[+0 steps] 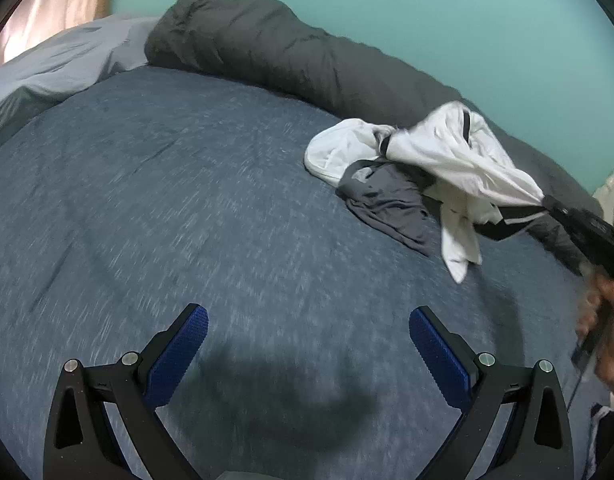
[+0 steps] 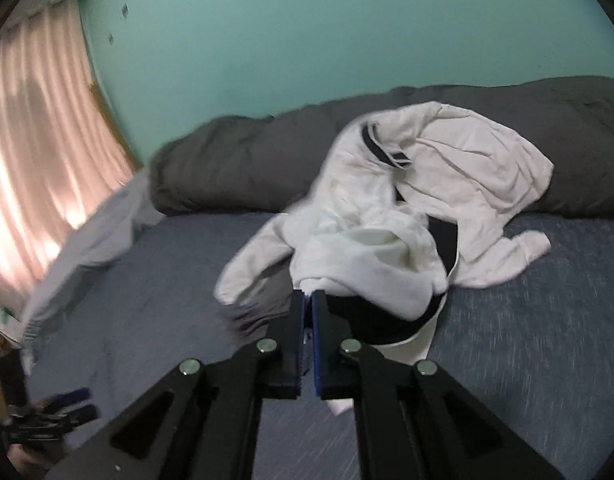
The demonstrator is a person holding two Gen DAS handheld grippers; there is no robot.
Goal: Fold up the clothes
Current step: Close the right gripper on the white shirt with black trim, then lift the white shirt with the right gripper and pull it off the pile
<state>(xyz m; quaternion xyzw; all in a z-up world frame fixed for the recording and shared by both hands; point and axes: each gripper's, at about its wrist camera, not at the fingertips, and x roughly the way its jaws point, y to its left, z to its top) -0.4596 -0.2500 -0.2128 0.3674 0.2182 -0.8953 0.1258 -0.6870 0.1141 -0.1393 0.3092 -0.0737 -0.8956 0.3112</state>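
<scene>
Right wrist view: white garment with black trim, bunched, one end pulled up off the bed.
Garment place: far side of the bed, its far part against the dark rolled duvet.
Right gripper: jaws pressed together, pinching a fold of the garment's near edge.
Left wrist view, garment: stretched from the bed toward the right gripper at the frame's right edge.
Grey garment: crumpled flat on the bed, partly under the white one.
Left gripper: jaws spread wide, nothing between them, over bare bed, well apart from the garments.
Hand: holds the right gripper's handle.
Wall: green, behind the duvet.
Curtain: pink, left of the bed.
</scene>
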